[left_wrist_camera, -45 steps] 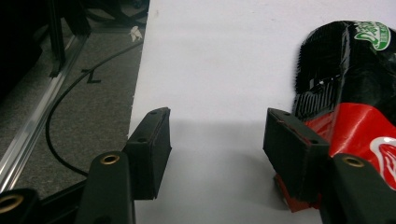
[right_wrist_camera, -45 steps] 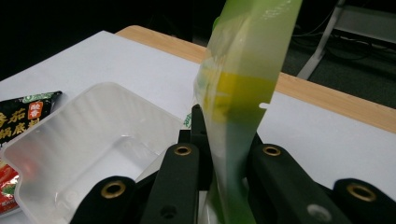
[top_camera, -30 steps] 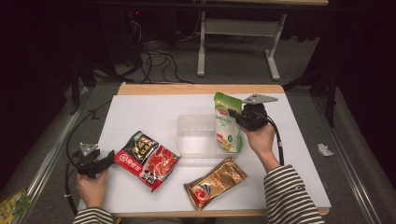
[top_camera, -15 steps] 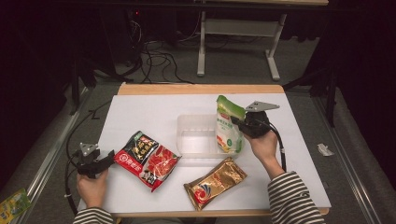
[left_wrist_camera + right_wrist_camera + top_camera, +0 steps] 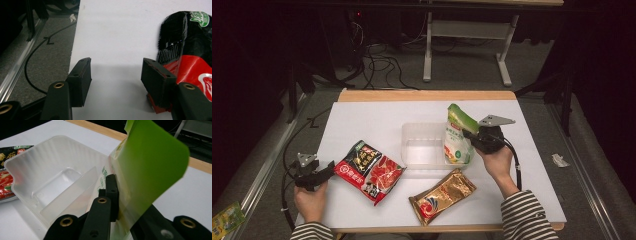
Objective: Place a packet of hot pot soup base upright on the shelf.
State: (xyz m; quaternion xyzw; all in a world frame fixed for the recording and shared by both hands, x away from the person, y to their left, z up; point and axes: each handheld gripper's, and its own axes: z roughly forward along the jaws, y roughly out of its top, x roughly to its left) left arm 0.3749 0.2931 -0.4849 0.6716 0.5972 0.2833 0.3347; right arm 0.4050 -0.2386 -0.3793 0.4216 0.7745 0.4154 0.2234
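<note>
The right tool (image 5: 473,138) pinches the green-topped bag (image 5: 457,135) at the clear tub's (image 5: 424,145) edge and should lower it in next, while the left tool (image 5: 326,170) waits wide open.

light: my white table (image 5: 362,120) bright from above, room behind dark | shadow: soft one under my left jaws | glare: sheen on gold packet (image 5: 442,196) | blur: my near jaws soft

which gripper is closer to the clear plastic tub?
Right. The right gripper is shut on the green-and-white pouch at the clear plastic tub's right edge. The left gripper sits open at the table's left edge, beside the red snack bag.
</note>
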